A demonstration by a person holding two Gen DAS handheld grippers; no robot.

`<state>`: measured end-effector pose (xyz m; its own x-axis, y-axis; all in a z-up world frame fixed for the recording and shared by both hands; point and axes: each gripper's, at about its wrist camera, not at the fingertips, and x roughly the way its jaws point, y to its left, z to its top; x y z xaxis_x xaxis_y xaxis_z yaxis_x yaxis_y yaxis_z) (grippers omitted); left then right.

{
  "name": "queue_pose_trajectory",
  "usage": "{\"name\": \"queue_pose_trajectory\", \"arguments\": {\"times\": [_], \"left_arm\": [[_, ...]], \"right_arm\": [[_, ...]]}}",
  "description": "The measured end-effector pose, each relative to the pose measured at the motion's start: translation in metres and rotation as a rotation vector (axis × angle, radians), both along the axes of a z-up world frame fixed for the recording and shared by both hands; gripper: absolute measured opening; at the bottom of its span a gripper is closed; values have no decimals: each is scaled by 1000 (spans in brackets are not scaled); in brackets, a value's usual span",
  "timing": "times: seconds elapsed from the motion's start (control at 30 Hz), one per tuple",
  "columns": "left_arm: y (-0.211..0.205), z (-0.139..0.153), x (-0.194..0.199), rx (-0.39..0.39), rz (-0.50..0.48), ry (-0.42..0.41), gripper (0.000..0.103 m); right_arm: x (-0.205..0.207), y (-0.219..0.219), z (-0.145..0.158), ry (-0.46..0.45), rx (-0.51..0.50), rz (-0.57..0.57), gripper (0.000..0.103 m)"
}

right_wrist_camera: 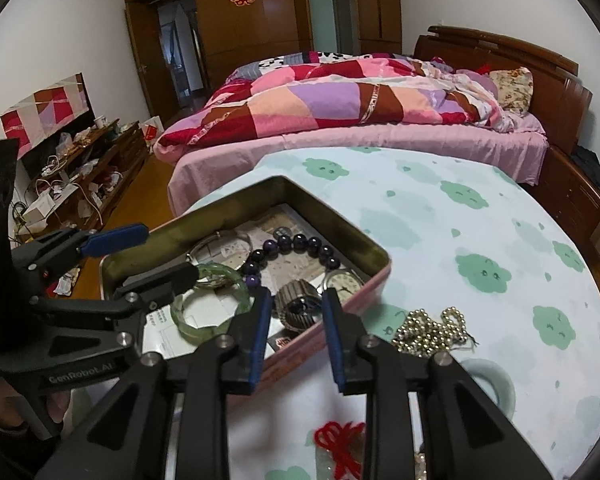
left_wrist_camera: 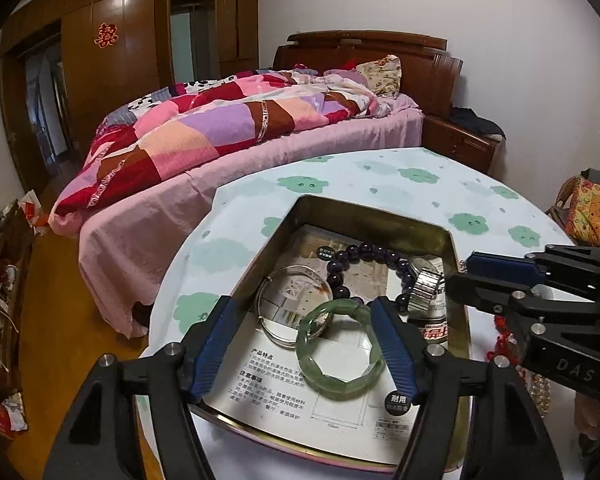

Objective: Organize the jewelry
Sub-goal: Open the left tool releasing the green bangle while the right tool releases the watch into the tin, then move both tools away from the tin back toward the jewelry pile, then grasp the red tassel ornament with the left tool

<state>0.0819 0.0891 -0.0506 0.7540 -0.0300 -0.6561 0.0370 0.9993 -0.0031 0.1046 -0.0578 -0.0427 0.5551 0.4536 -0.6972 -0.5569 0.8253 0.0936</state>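
Note:
An open metal tin (left_wrist_camera: 364, 208) (right_wrist_camera: 332, 220) stands on the table, lined with printed paper. In it lie a green jade bangle (left_wrist_camera: 332, 390) (right_wrist_camera: 204, 332), a silver bangle (left_wrist_camera: 296, 268) (right_wrist_camera: 224, 236), a dark purple bead bracelet (left_wrist_camera: 340, 276) (right_wrist_camera: 300, 242) and a watch with a metal band (left_wrist_camera: 424, 286) (right_wrist_camera: 296, 302). My left gripper (left_wrist_camera: 304, 308) (right_wrist_camera: 171, 251) hangs open over the tin, its fingers on either side of the green bangle, which rests on the paper. My right gripper (right_wrist_camera: 297, 294) (left_wrist_camera: 460, 272) stands a little open at the tin's near wall, with the watch band lying just before its tips.
Outside the tin, on the cloud-patterned tablecloth (right_wrist_camera: 480, 240), lie a gold bead necklace (right_wrist_camera: 432, 332), a pale jade ring (right_wrist_camera: 496, 384) and a red knotted cord (right_wrist_camera: 338, 440). A bed with a patchwork quilt (left_wrist_camera: 260, 128) stands beyond the table.

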Motion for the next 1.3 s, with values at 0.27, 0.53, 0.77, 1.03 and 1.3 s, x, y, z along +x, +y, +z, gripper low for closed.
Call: {"name": "queue_pose_trajectory", "arguments": {"times": [0.27,0.53,0.77,1.03,1.3], "left_arm": [[-6,3,-5,-19,11,2,70],[-47,6,-21,7,-79,-4,70],[-84,4,-40,35,-150,2,70],[-125,-2,-53,78,-243,17,70],[-152,-17,-45,96,-298,73,70]], "right_arm": [[-12,-38,1,-9,-11,-56,43],[-25,-96,-2,-7,-29,-180,50],[-47,-122,-16,30,-27,-221,50],[-67,-132,-36,65,-2,-213,58],[-69,-141,-38,36,11,-238,63]]}}
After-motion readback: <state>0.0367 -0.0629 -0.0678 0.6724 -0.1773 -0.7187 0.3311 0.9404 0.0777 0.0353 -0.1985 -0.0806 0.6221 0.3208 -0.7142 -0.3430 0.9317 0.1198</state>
